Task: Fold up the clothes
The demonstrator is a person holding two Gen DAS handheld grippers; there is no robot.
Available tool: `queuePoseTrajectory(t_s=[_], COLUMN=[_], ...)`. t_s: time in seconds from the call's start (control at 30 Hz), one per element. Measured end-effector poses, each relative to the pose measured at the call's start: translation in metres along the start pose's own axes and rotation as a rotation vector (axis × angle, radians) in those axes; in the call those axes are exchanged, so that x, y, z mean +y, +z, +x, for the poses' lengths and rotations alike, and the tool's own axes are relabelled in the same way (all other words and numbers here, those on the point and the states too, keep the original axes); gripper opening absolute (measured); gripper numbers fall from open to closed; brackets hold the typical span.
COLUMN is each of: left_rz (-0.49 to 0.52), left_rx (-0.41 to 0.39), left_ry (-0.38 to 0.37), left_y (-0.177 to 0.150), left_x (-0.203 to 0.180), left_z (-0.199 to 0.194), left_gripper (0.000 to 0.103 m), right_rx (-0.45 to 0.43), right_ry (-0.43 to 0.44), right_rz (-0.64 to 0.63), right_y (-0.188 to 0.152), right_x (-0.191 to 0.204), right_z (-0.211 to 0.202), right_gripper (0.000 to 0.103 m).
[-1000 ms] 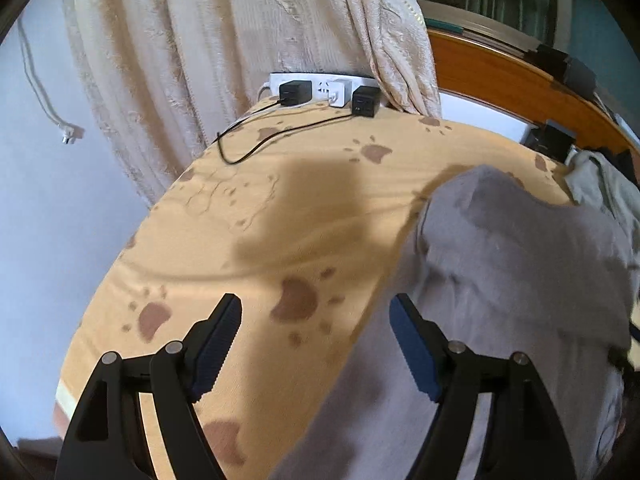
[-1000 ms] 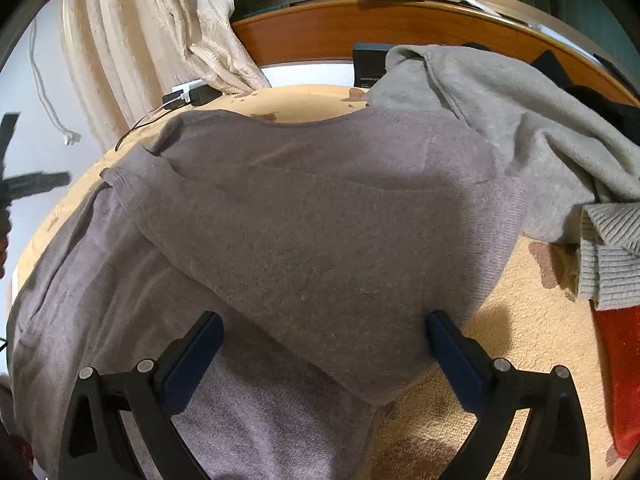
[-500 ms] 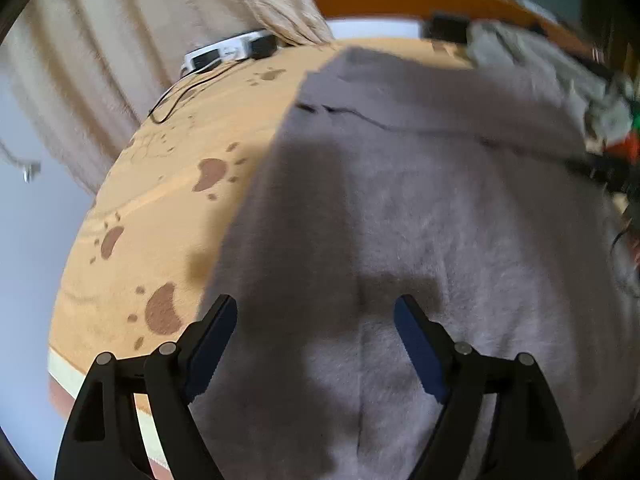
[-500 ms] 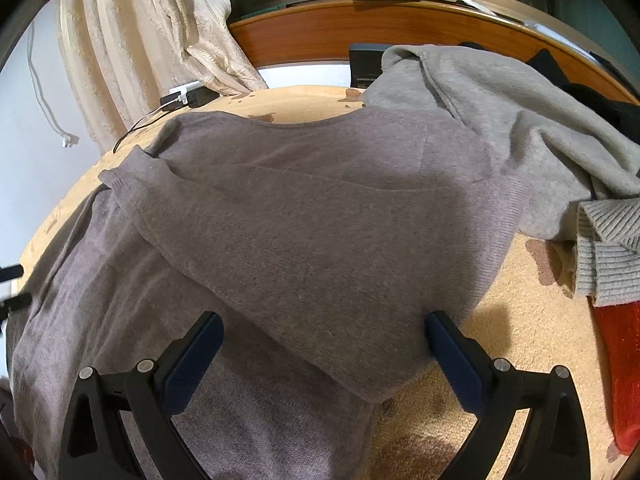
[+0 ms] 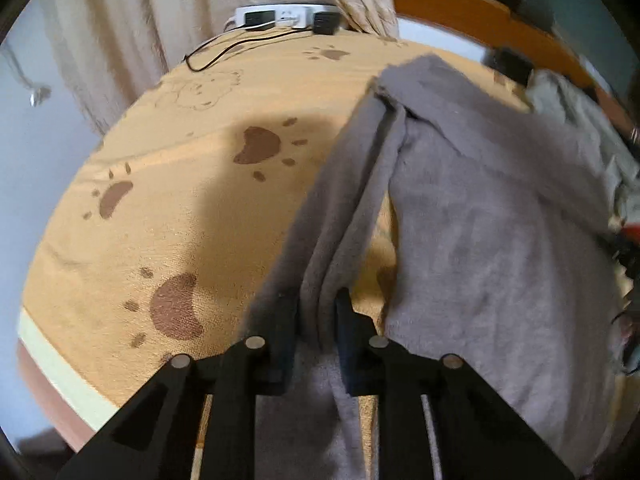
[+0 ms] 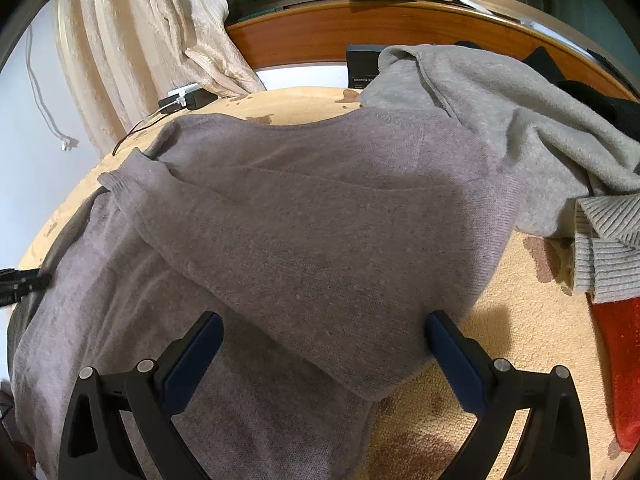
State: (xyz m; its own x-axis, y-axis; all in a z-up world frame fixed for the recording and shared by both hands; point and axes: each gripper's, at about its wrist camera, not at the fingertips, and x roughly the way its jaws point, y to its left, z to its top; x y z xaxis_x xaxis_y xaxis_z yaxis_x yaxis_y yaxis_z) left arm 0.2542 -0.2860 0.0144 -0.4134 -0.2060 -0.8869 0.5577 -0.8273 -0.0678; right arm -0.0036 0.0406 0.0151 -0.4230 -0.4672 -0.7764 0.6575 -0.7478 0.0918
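mauve-grey knit fills most of what i see: the sweater [image 6: 320,216] lies spread on the tan paw-print blanket [image 5: 168,208], one sleeve folded across its body with the ribbed cuff ending near the blanket's left side in my right wrist view. my left gripper [image 5: 316,312] has just been closing, and a bunched fold of the sweater's edge sits between its jaws, the pads pressing the cloth on both sides; from there the fabric runs up and away in a raised ridge, with a strip of blanket showing under it. this view is somewhat blurred. my right gripper [image 6: 320,344] hangs over the sweater's near part with its jaws spread wide, nothing between the blue pads [image 6: 192,356], the folded sleeve's lower edge lying between and ahead of them. to the right of the sweater a lighter grey knit garment [image 6: 500,120] is heaped, touching it, with a red cloth [image 6: 620,360] below that. at the far end i see a white power strip [image 5: 280,18] with black plugs, a cream curtain [image 6: 140,40] and a wooden headboard [image 6: 320,28].
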Motion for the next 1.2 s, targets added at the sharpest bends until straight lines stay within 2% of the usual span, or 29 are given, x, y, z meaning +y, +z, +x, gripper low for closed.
queuePoseTrajectory(t_s=[0.07, 0.2, 0.33, 0.5, 0.63, 0.8, 0.93, 1.0, 1.1, 1.2], left_rz=[-0.047, -0.094, -0.169, -0.327, -0.432, -0.507, -0.635, -0.678, -0.624, -0.517], left_rx=[-0.01, -0.056, -0.095, -0.142, -0.129, -0.097, -0.094, -0.094, -0.07, -0.063], left_ry=[-0.007, 0.011, -0.025, -0.121, -0.2, -0.259, -0.35, -0.355, -0.344, -0.372], left_y=[0.007, 0.026, 0.056, 0.086, 0.107, 0.113, 0.112, 0.106, 0.099, 0.094], left_x=[0.013, 0.031, 0.048, 0.084, 0.117, 0.141, 0.179, 0.194, 0.196, 0.183], left_z=[-0.004, -0.014, -0.022, -0.029, -0.017, 0.005, 0.023, 0.027, 0.033, 0.032], left_gripper=[0.014, 0.013, 0.013, 0.013, 0.013, 0.013, 0.013, 0.013, 0.013, 0.013], right_rx=[-0.001, -0.001, -0.001, -0.001, 0.0, 0.001, 0.001, -0.002, -0.02, -0.027], right_ry=[0.001, 0.003, 0.002, 0.001, 0.002, -0.001, -0.004, 0.003, 0.014, 0.045], right_rz=[0.001, 0.004, 0.004, 0.004, 0.004, 0.005, 0.004, 0.011, 0.042, 0.118], right_y=[0.0, 0.0, -0.001, 0.0, 0.0, 0.0, -0.001, -0.001, -0.001, 0.009], right_x=[0.0, -0.001, 0.0, 0.0, 0.0, 0.001, 0.002, 0.0, -0.004, -0.008], right_z=[0.0, 0.0, 0.0, -0.001, -0.001, -0.001, 0.0, -0.001, -0.005, -0.012], right_gripper=[0.102, 0.102, 0.102, 0.102, 0.102, 0.102, 0.102, 0.102, 0.102, 0.102])
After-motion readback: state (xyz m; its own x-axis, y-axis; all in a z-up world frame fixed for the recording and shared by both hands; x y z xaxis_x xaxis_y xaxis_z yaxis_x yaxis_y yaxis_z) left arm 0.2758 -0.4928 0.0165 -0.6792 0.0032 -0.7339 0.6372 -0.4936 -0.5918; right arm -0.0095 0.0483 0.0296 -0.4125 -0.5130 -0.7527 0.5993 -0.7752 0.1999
